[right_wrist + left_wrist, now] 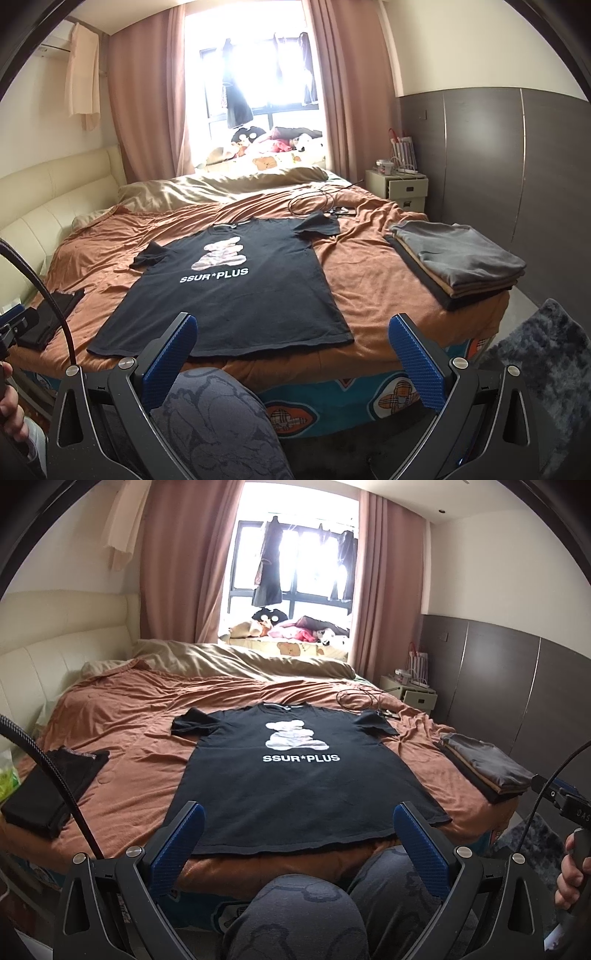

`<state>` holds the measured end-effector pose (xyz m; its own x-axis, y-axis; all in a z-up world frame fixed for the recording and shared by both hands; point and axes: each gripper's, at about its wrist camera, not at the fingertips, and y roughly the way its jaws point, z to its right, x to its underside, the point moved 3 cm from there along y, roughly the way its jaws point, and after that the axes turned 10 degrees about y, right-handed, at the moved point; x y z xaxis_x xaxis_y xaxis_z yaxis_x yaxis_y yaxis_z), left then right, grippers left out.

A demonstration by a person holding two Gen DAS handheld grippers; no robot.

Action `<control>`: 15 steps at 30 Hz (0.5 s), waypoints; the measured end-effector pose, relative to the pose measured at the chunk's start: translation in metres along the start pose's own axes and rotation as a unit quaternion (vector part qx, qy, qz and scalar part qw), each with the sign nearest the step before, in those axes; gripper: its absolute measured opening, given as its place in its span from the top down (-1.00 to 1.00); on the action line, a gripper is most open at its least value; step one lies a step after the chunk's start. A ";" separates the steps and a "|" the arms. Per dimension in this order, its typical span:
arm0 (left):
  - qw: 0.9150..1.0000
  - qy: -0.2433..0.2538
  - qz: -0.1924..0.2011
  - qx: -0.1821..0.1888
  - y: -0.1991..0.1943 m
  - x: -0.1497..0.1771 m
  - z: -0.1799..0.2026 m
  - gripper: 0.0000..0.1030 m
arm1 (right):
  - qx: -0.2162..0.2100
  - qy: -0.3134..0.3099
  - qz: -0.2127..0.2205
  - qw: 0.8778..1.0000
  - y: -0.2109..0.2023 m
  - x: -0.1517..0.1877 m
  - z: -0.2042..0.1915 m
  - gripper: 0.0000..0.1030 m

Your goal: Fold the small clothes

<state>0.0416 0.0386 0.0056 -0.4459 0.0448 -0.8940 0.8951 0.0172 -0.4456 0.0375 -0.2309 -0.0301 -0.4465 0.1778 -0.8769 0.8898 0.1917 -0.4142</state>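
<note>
On the bed's orange sheet (pixel 122 716), black bear-print T-shirt (pixel 295 779) lies flat; your left gripper (pixel 295 834) and right gripper (pixel 293 345) hover, fingers apart, empty.

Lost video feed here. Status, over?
Both tools open, empty. Black bear-print cotton T-shirt flat, unfolded on bed. Nothing blocking it.

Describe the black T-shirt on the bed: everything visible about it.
The black T-shirt lies flat and unfolded, front up, on the rust-brown bedspread. It looks like soft knit cotton, with a pale teddy-bear print above white "SSUR*PLUS" lettering. Both short sleeves are spread outward, the collar points toward the window, and the hem lies near the bed's front edge. Only the bedspread touches it; neither gripper does.
</note>
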 end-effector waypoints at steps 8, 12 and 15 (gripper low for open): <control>1.000 0.001 -0.011 -0.018 0.040 -0.014 -0.029 -0.99 | 0.001 -0.015 -0.017 1.000 0.053 -0.020 -0.015 -1.00; 0.999 0.000 -0.024 -0.030 0.073 -0.026 -0.051 -0.99 | 0.009 -0.005 -0.026 1.000 0.091 -0.039 -0.024 -1.00; 0.999 0.000 -0.032 -0.036 0.093 -0.031 -0.068 -0.99 | 0.011 -0.005 -0.027 1.000 0.114 -0.051 -0.035 -1.00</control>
<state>0.1387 0.1063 -0.0050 -0.5020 0.0408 -0.8639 0.8628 0.0923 -0.4970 0.1583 -0.1840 -0.0241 -0.4924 0.1582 -0.8559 0.8666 0.1799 -0.4653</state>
